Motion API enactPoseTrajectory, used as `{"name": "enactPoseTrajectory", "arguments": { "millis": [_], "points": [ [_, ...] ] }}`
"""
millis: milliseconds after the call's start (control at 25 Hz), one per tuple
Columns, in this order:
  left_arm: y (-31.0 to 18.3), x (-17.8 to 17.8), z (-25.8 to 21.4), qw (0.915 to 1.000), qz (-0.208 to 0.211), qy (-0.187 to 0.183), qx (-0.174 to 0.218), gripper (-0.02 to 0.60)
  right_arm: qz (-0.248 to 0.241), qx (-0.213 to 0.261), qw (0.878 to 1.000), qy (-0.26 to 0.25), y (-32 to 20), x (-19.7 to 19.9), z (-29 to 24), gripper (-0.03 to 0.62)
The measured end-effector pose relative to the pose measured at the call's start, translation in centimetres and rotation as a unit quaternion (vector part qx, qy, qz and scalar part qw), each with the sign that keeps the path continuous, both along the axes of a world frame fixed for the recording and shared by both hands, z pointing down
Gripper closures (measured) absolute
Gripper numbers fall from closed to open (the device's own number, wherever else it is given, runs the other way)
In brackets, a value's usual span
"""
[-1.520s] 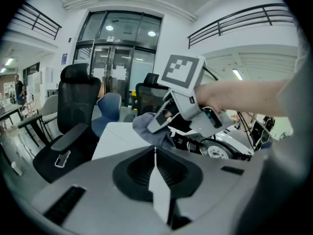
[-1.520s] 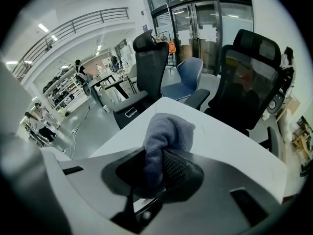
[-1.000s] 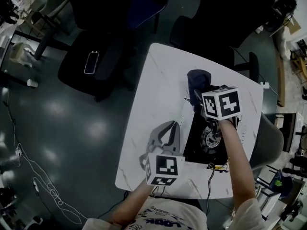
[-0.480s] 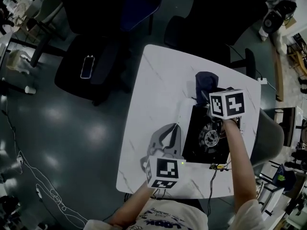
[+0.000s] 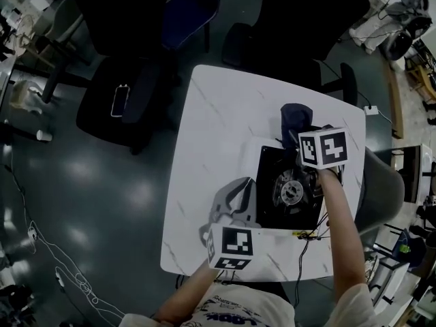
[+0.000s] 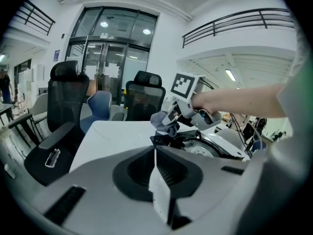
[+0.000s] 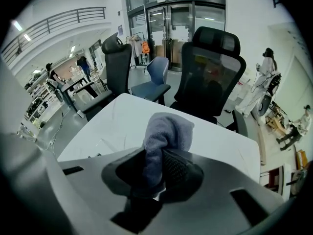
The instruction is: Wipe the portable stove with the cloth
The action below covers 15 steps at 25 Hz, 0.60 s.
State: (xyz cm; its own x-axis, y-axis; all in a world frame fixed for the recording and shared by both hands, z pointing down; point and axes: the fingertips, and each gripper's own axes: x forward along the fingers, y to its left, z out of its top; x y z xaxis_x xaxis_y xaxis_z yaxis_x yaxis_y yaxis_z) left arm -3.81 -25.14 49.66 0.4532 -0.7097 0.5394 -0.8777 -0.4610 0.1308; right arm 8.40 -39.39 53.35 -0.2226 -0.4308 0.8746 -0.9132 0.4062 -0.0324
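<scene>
Your left gripper [image 5: 244, 188], jaws pressed together on nothing, sits idle with the stove [image 5: 269, 182] just to its right. Your right gripper [image 7: 153, 166], over the stove's far edge, is clamped on the cloth [image 7: 165, 131]. With nothing bracing the stove, a hard wipe could slide it, or the cloth could snag on the burner [image 5: 290, 191].

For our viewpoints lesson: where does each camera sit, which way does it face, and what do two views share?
Head view: on the person's head, facing down at table and stove; left gripper, right gripper and both arms show.
Left gripper view: on the left gripper, facing the right gripper across the table; own shut jaws show.
Right gripper view: on the right gripper, facing the chairs; own jaws clamp the cloth.
All three share the cloth.
</scene>
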Motion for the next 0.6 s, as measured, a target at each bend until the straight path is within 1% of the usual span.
{"name": "enactPoseTrajectory", "arguments": {
  "millis": [320, 600],
  "points": [
    [1.0, 2.0, -0.5, 0.9999, -0.001, -0.014, 0.003, 0.56, 0.0, -0.004, 1.0, 0.005, 0.2, 3.1, 0.0, 0.499],
    [1.2, 4.7, -1.4, 0.9997, 0.003, -0.019, 0.012, 0.56, 0.005, -0.007, 1.0, 0.005, 0.3, 6.4, 0.0, 0.499]
  ]
}}
